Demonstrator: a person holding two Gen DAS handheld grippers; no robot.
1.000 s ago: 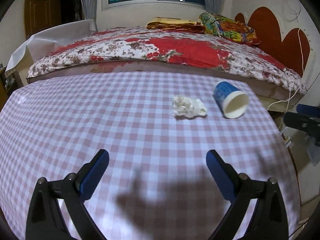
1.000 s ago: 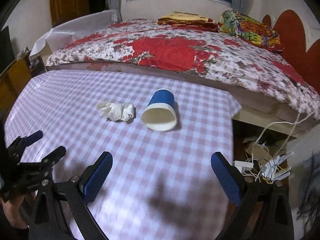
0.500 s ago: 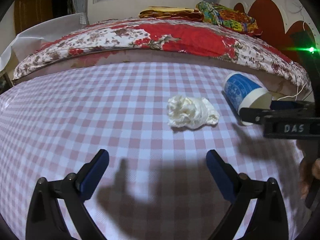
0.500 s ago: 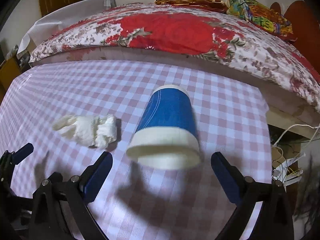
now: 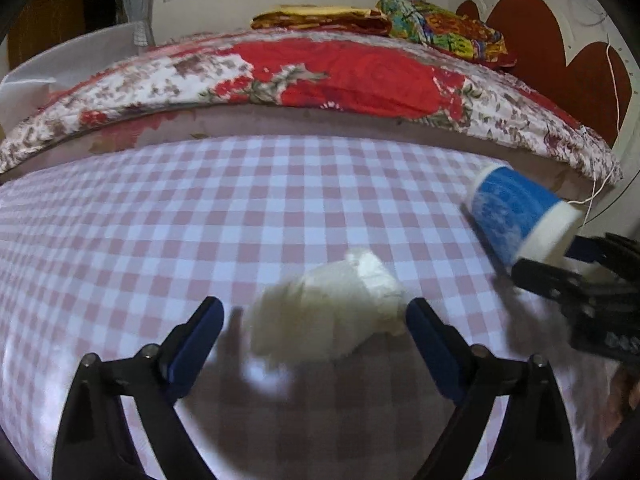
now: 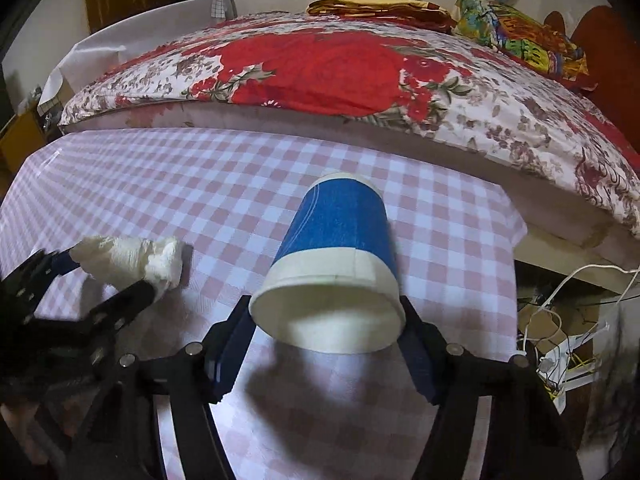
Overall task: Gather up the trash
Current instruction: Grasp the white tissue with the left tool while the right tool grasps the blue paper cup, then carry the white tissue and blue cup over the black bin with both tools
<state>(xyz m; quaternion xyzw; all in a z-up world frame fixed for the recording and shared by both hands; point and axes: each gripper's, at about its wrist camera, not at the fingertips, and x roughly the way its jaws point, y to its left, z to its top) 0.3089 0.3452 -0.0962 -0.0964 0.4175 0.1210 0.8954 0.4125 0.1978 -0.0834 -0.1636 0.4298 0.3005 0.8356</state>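
A crumpled white tissue (image 5: 328,308) lies on the pink checked tablecloth (image 5: 200,220). My left gripper (image 5: 314,340) is open, its blue pads on either side of the tissue without squeezing it. A blue paper cup with a white rim (image 6: 336,264) lies on its side, mouth toward the camera. My right gripper (image 6: 326,344) has its pads at both sides of the cup's rim; I cannot tell if they press it. The cup (image 5: 520,216) and the right gripper also show at the right of the left wrist view, the tissue (image 6: 132,260) and the left gripper at the left of the right wrist view.
A bed with a red floral cover (image 6: 340,68) runs along the table's far edge. The table's right edge (image 6: 516,232) drops to a floor with tangled white cables and a power strip (image 6: 560,352).
Both grippers moved forward and down. The left one now straddles the tissue. The right one has closed in from wide open to the sides of the cup's rim.
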